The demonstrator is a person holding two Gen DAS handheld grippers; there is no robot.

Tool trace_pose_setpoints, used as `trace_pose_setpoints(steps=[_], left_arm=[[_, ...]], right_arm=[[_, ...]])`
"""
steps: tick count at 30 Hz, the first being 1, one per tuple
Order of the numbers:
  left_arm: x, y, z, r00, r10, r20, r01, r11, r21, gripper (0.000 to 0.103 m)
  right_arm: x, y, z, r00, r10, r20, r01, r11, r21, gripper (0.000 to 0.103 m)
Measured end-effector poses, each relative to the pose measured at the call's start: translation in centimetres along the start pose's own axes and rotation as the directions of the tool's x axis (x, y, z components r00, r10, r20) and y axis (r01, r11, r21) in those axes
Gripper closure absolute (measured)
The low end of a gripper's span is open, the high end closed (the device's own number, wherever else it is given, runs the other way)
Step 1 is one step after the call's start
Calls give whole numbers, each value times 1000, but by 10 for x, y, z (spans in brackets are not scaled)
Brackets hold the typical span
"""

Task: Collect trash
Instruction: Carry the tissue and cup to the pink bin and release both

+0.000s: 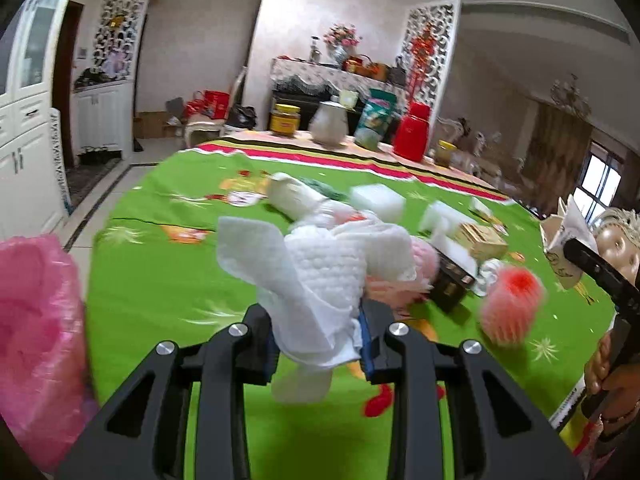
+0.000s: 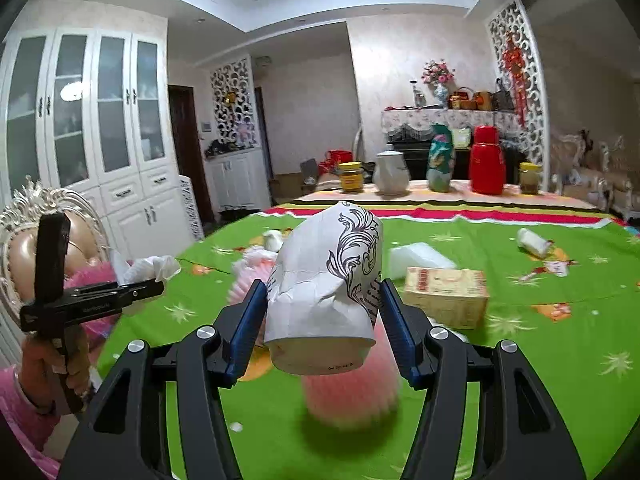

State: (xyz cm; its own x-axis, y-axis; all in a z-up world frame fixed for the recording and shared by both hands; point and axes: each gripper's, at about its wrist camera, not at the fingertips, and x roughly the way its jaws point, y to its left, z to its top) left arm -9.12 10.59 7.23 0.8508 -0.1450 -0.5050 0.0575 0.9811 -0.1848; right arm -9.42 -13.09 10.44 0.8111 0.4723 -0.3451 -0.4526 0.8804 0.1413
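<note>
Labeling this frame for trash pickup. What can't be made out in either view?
- Left wrist: the pile behind the white tissue is covered by it and motion-blurred.
- Left wrist: pink bag cut off by the left edge; its opening is unseen.
- Right wrist: the crushed paper cup hides the table behind it; the pink foam net below is blurred.

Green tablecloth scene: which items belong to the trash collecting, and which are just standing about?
Part of the job:
- crumpled white tissue, clamped in the left gripper
- crushed white paper cup with black scrollwork, held in the right gripper
- pink plastic bag
- pink foam fruit net
- yellow cardboard box

Just lying about:
- red thermos flask
- white ceramic jug
- yellow-lidded jar
</note>
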Motion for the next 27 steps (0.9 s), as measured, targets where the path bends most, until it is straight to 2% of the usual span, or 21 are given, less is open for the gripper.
trace_pose_setpoints(steps=[4, 7, 12, 15, 18, 20, 21, 24, 25, 27], left_arm=[[-16, 24, 1, 999, 37, 23, -36, 999, -23, 73], [-29, 44, 1, 994, 95, 45, -93, 995, -35, 73], [-50, 85, 1, 988, 145, 60, -137, 983, -122, 73], [-75, 108, 4, 972, 211, 101, -196, 970, -146, 71], [-96, 134, 5, 949, 294, 114, -273, 947, -170, 71], [-110, 157, 3, 940, 325, 106, -298, 931, -213, 71], [-114, 167, 2, 936, 339, 98, -310, 923, -225, 71], [-125, 199, -6, 908, 417, 43, -394, 884, -251, 71], [-129, 212, -10, 903, 430, 20, -409, 872, -267, 71], [-131, 229, -13, 901, 433, -12, -417, 859, -299, 71]], right_arm=[[19, 26, 9, 998, 63, -28, -64, 997, -46, 47], [37, 48, 13, 990, 132, -54, -136, 989, -62, 47], [80, 106, 14, 955, 261, -142, -277, 955, -109, 47], [97, 149, 17, 926, 331, -182, -357, 924, -135, 47], [119, 193, 21, 879, 419, -229, -454, 882, -127, 47], [129, 221, 23, 851, 463, -247, -504, 853, -135, 47], [132, 234, 24, 841, 476, -256, -521, 841, -148, 47], [149, 275, 21, 811, 500, -304, -565, 805, -181, 47], [155, 290, 19, 792, 517, -324, -589, 787, -185, 47], [165, 311, 16, 774, 521, -360, -609, 768, -198, 47]])
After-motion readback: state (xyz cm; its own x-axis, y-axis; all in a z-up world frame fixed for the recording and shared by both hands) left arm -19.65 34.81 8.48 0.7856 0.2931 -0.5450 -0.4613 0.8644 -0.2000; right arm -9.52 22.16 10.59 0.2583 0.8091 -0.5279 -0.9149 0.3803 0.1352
